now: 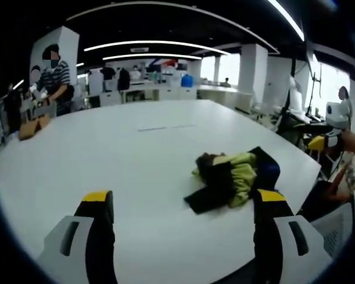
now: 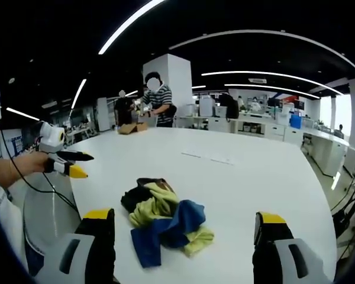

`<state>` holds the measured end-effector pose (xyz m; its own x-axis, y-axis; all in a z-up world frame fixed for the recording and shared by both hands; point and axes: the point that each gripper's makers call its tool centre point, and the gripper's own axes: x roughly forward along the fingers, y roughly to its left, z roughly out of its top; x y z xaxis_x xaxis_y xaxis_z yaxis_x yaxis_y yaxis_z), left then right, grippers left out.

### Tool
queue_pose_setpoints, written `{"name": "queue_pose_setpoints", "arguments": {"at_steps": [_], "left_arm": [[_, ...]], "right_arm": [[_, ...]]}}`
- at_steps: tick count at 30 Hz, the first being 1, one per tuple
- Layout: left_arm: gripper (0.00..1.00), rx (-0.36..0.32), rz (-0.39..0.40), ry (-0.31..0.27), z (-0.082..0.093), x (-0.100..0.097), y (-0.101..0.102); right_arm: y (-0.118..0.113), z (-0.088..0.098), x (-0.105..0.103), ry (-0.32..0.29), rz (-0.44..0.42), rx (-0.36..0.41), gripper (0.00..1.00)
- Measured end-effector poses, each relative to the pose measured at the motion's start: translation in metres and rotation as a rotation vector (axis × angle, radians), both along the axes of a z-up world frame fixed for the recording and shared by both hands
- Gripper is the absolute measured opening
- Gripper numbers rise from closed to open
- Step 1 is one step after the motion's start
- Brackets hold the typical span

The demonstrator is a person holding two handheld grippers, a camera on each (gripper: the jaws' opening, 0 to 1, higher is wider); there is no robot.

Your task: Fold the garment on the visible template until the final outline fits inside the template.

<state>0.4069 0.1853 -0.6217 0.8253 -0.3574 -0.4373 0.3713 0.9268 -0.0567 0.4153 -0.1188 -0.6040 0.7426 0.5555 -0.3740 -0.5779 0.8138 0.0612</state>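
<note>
Left gripper view has the left tongs (image 1: 183, 204) spread and empty above the white bench (image 1: 124, 160); the crumpled garment (image 1: 234, 177) lies ahead. Right tongs (image 2: 183, 222) also gape, garment (image 2: 165, 222) between them.

Legible text, labels, brands, numbers, signs: none.

No lettering can be read in either view. The faint marks on the tabletop (image 1: 165, 127), seen at about 12 o'clock from the crumpled garment (image 1: 234, 177) in the left gripper view and at about 1 o'clock from it in the right gripper view, are too small and blurred to tell whether they carry writing. The red-and-blue shape on the far wall (image 1: 165, 62) in the left gripper view is too blurred to read. The cardboard box (image 1: 34, 126) carries no readable print.
</note>
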Motion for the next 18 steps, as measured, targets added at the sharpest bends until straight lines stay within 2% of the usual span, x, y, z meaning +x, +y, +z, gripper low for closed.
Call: {"name": "queue_pose_setpoints", "arguments": {"at_steps": [18], "left_arm": [[0.90, -0.012, -0.027, -0.001, 0.0015, 0.0008, -0.0011]], "right_arm": [[0.0040, -0.0031, 0.0006, 0.008, 0.017, -0.001, 0.96]]}}
